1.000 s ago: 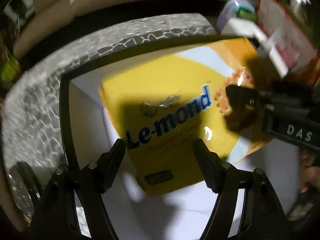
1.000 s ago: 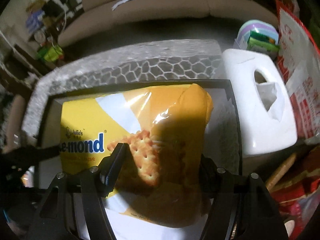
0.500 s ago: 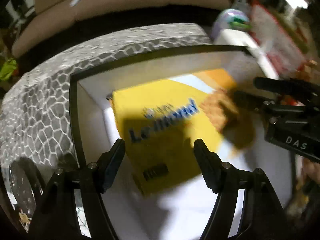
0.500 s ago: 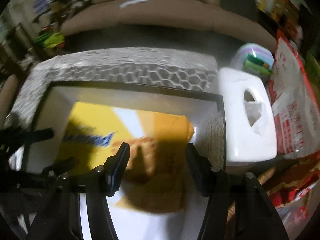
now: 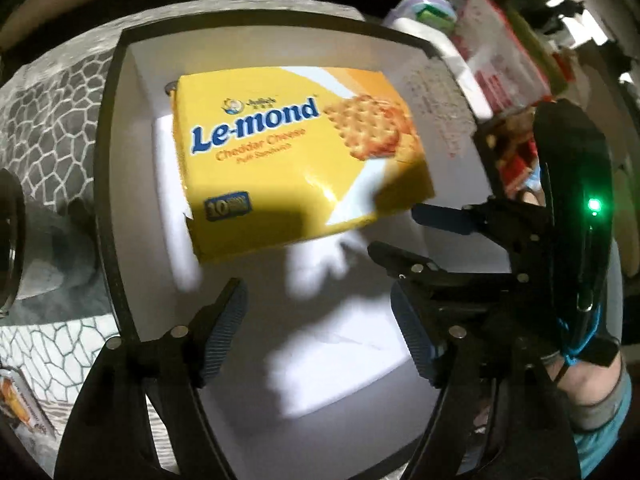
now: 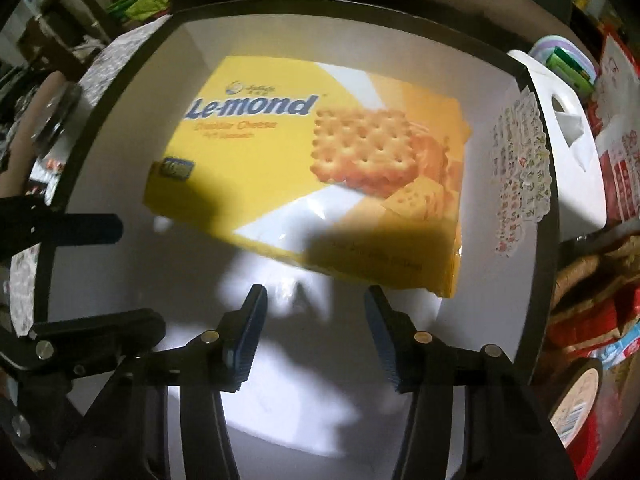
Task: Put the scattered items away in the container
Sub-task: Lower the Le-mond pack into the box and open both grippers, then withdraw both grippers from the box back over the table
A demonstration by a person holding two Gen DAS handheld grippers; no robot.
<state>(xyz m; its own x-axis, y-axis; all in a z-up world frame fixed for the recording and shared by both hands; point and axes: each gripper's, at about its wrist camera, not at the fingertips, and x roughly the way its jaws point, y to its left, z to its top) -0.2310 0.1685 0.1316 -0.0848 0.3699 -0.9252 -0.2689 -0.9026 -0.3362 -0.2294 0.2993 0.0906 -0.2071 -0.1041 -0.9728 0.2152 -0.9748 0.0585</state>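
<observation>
A yellow Le-mond cracker pack [image 5: 296, 168] [image 6: 320, 168] lies flat on the floor of a white container with a black rim [image 5: 105, 184] [image 6: 360, 40], toward its far side. My left gripper [image 5: 316, 292] hovers over the bare floor on the near side of the pack; its jaws are opening with nothing between them. My right gripper [image 6: 315, 292] hangs just short of the pack's near edge, jaws closing on nothing. Each gripper shows in the other's view: the right gripper [image 5: 394, 229] at the right, the left gripper [image 6: 138, 276] at the left.
A white tissue box [image 6: 568, 128] stands just outside the container's right wall, with red snack packets [image 6: 624, 160] beyond it. A sticker sheet [image 6: 520, 168] is on the inner right wall. Grey patterned cloth [image 5: 48, 120] surrounds the container on the left.
A second ago the pack sat between both grippers' fingers. It now rests in the container, and both grippers have drawn back off it. The right jaws have narrowed.
</observation>
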